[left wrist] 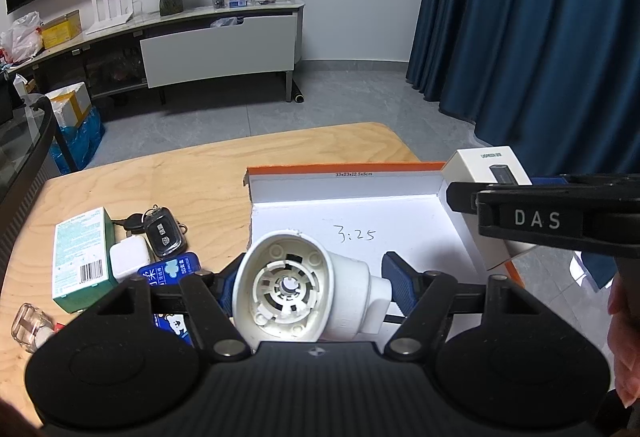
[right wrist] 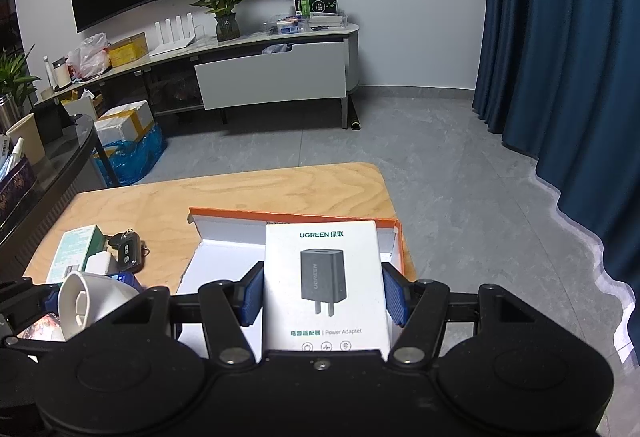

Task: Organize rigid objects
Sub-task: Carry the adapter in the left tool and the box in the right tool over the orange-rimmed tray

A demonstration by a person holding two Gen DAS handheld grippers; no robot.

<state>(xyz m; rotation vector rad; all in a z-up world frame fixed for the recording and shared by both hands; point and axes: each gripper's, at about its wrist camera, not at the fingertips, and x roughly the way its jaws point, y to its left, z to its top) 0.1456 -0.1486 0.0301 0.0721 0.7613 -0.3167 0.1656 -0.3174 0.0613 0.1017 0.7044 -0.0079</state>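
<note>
The left gripper (left wrist: 314, 283) is clamped on a white plastic cone-shaped housing (left wrist: 304, 287), held above the near edge of the orange-rimmed cardboard tray (left wrist: 360, 205). The right gripper (right wrist: 323, 297) is clamped on a white UGREEN power adapter box (right wrist: 324, 277) over the tray's right side. To the left on the wooden table (left wrist: 192, 177) lie a blue tin (left wrist: 170, 271), a white charger (left wrist: 129, 259), a green box (left wrist: 80, 257) and a car key fob (left wrist: 162, 233).
</note>
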